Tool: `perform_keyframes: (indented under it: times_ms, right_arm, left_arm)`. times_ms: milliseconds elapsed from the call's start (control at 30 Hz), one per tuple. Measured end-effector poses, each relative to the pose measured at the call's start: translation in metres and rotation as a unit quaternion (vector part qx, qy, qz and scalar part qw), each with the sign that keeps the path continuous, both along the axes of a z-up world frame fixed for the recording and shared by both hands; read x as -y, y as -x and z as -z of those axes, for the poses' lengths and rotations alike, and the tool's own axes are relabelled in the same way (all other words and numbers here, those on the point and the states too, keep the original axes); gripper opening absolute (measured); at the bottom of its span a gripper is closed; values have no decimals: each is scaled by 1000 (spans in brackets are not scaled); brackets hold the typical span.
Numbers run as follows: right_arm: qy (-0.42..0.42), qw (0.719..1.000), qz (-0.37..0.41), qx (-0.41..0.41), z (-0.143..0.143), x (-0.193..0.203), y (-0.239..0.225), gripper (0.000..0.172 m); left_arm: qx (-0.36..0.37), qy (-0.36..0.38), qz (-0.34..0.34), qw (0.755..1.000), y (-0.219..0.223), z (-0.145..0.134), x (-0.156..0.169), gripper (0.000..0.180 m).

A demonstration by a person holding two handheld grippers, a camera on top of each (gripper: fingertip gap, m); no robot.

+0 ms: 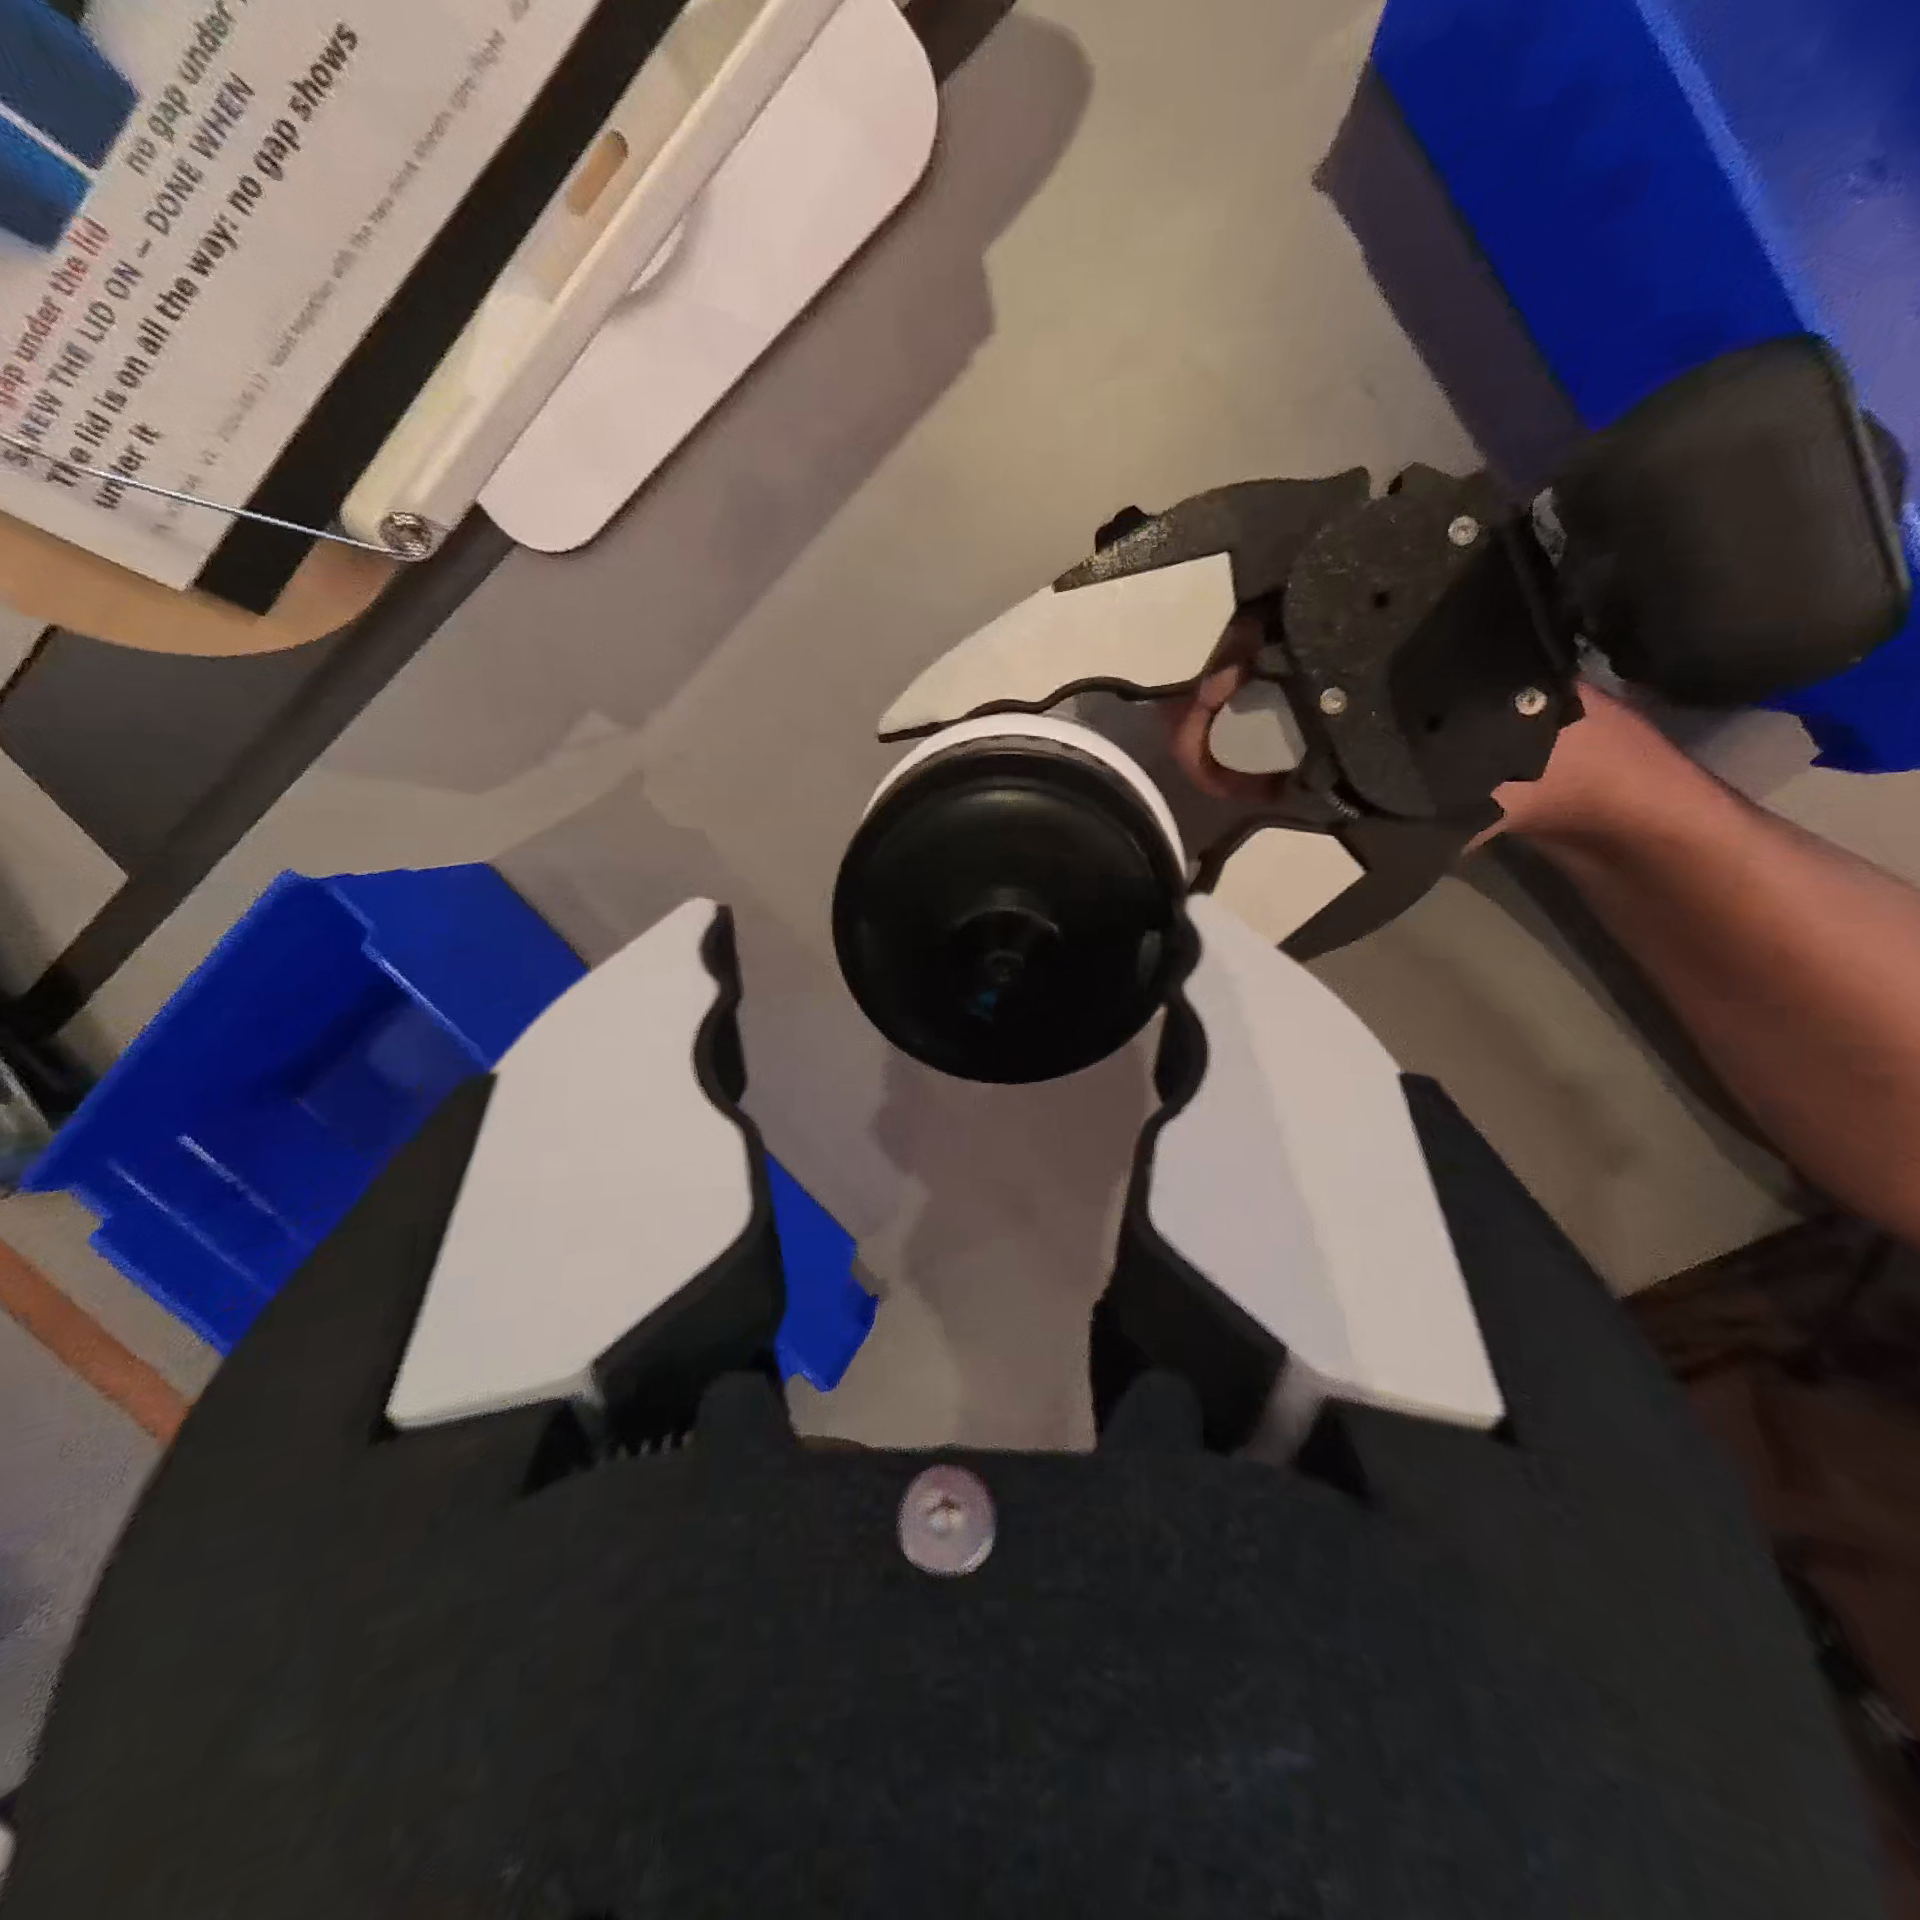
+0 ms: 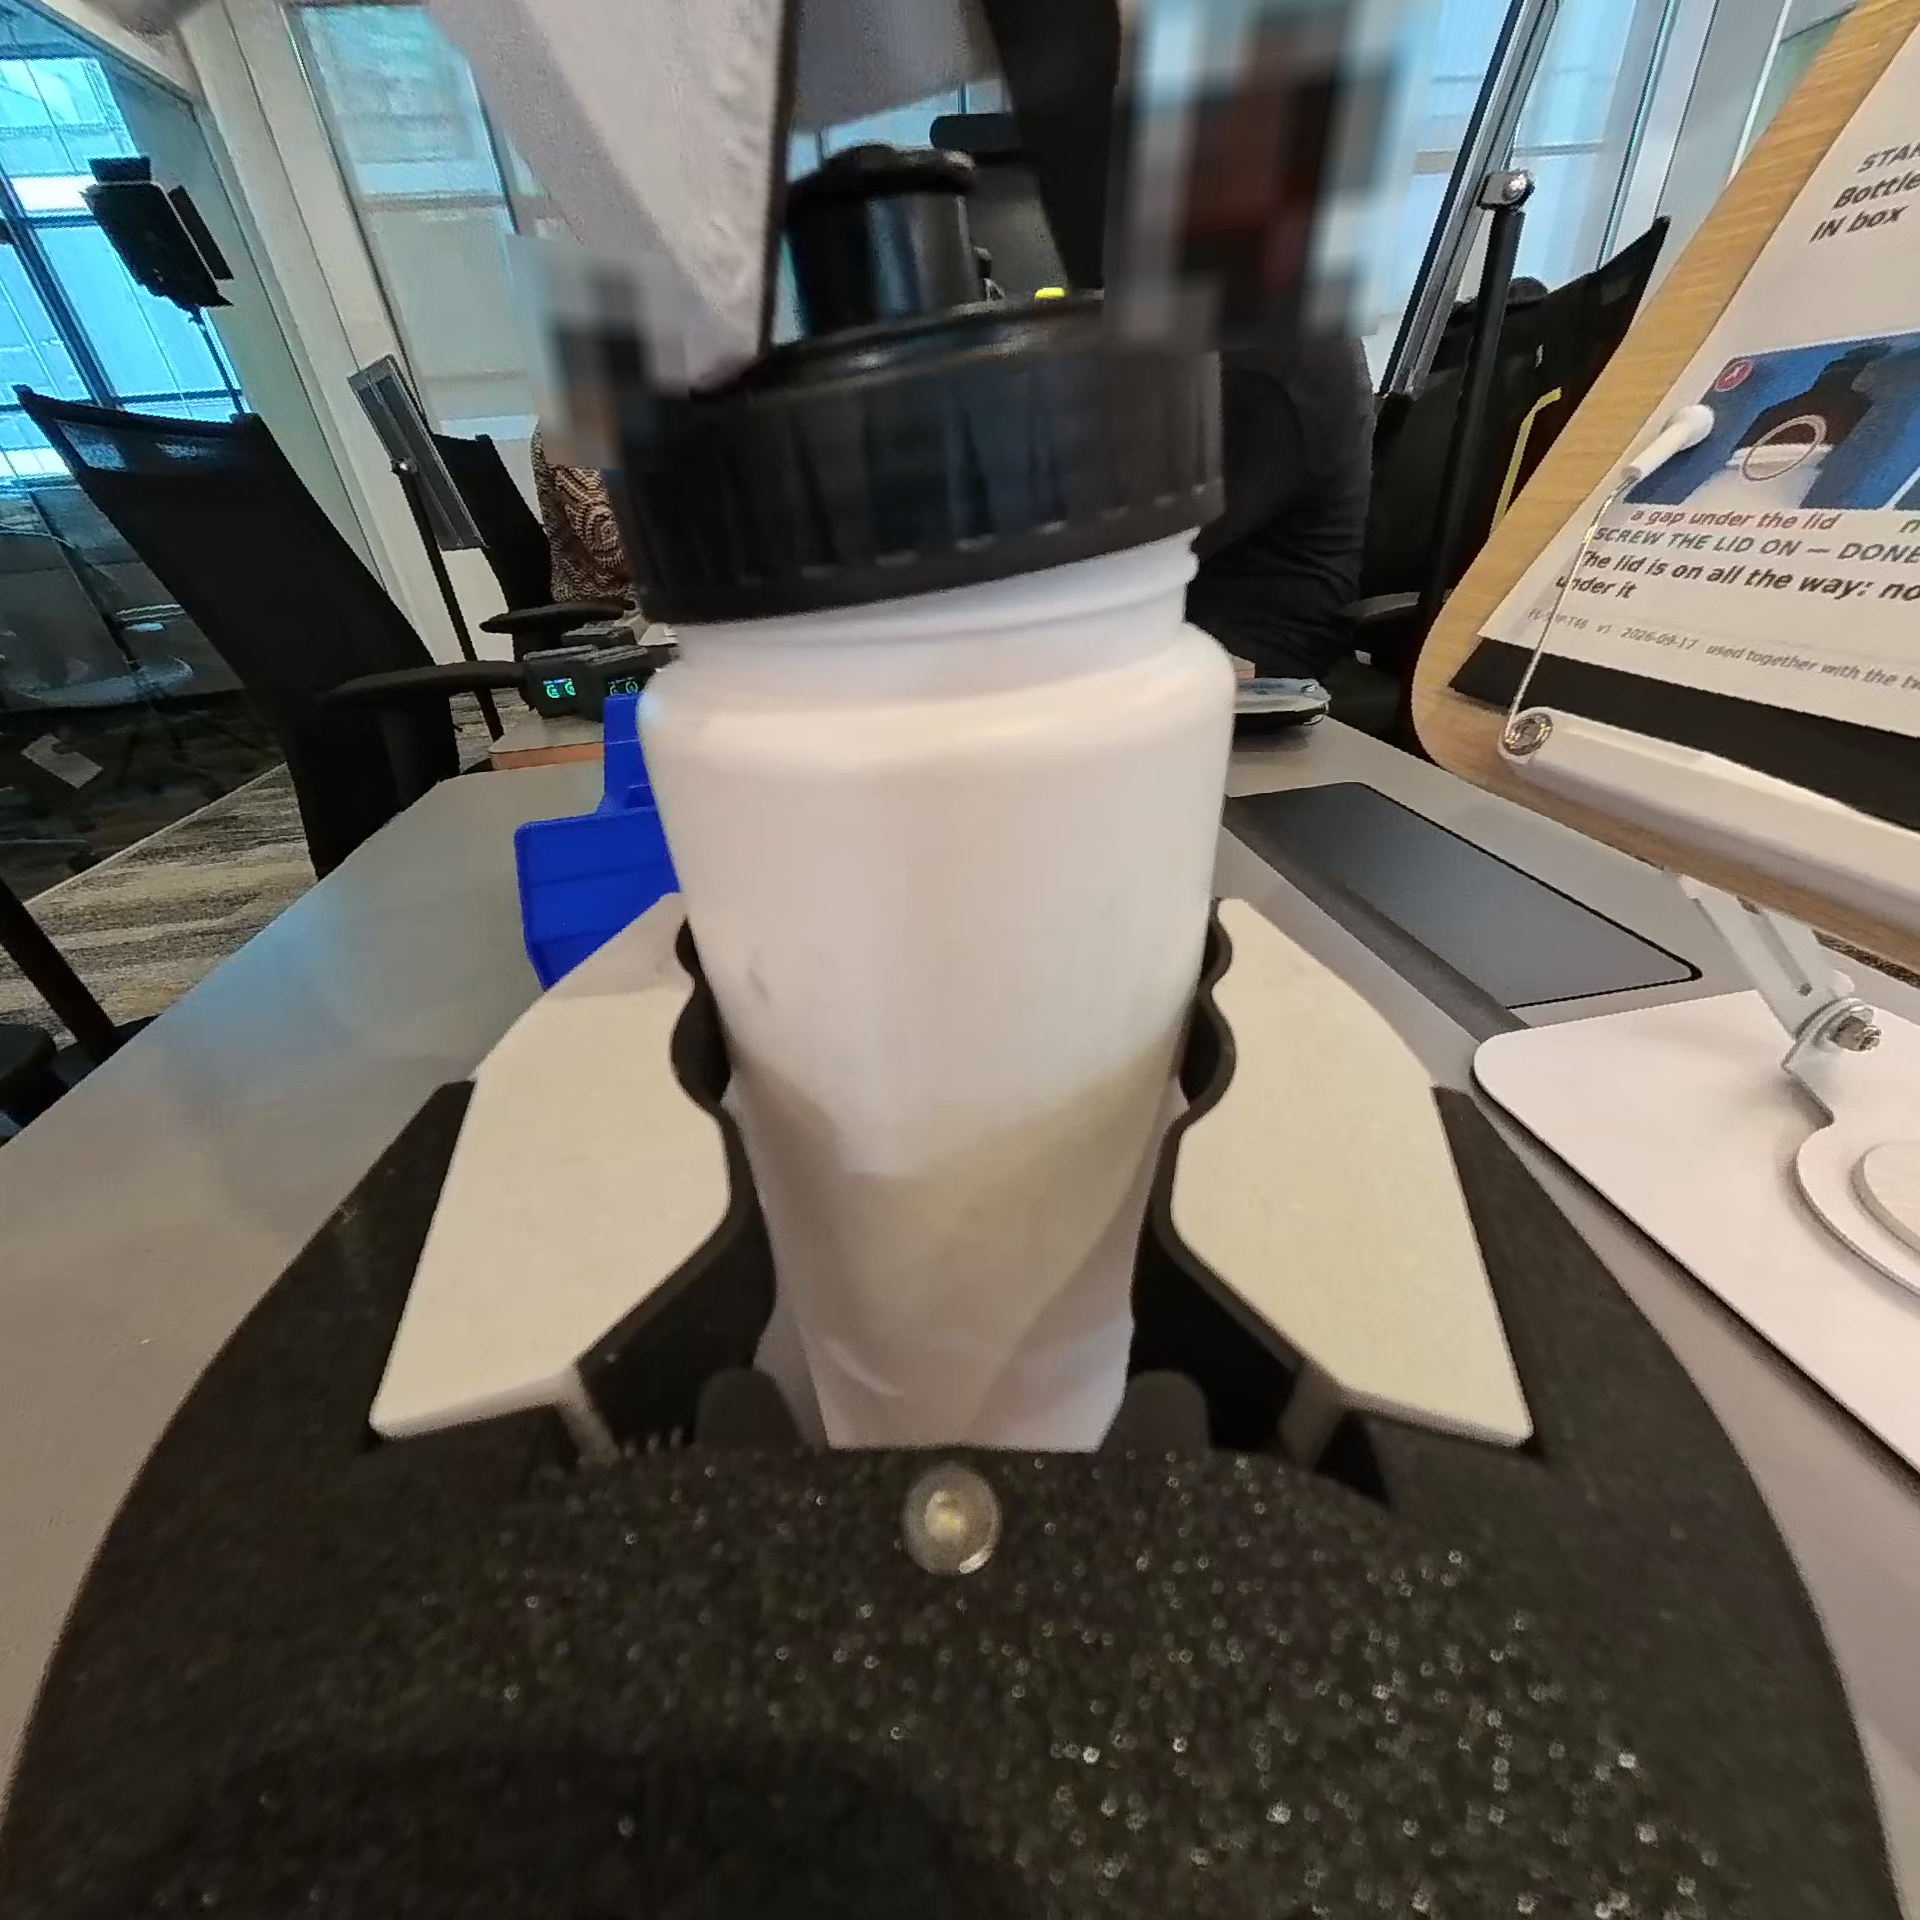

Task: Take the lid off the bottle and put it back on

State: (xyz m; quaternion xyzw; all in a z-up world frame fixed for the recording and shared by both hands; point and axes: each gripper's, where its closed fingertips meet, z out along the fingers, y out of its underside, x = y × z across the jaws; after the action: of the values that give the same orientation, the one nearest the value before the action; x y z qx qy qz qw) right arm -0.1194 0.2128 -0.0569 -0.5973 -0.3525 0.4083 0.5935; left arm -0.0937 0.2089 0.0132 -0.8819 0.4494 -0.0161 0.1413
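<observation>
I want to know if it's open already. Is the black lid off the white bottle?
No, the black lid sits on top of the white bottle, which the right hand-held gripper holds by its sides.

White bottle point(image 2: 935, 935) with black lid point(image 2: 925, 488) between the tongs point(image 2: 951, 997).

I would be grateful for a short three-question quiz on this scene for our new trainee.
1. True or false: the black lid sits on top of the white bottle.
2. What does the right gripper hold: A the lid, B the bottle's body, C the blue bin?
3. Fill in: seen from above, the left gripper's fingers stand ____ around the lid, with a gap on one side.

Key: 1 true. 2 B, both pads press the white body. 3 open.
</observation>
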Motion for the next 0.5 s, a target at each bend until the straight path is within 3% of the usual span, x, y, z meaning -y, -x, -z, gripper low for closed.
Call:
perform_keyframes:
  times_ms: [100, 233, 500]
  right_arm:
    - [0, 1000, 0, 0, 0, 0, 1, 87]
    - [1, 1000, -1, 0, 0, 0, 0, 87]
    - [2, 1000, -1, -1, 0, 0, 1, 87]
  left_arm:
    - [10, 29, 5, 1000, -3, 2, 7, 60]
    - [-10, 34, 53, 998, -4, 2, 8, 59]
    - [-76, 45, 249, 964, -3, 2, 8, 59]
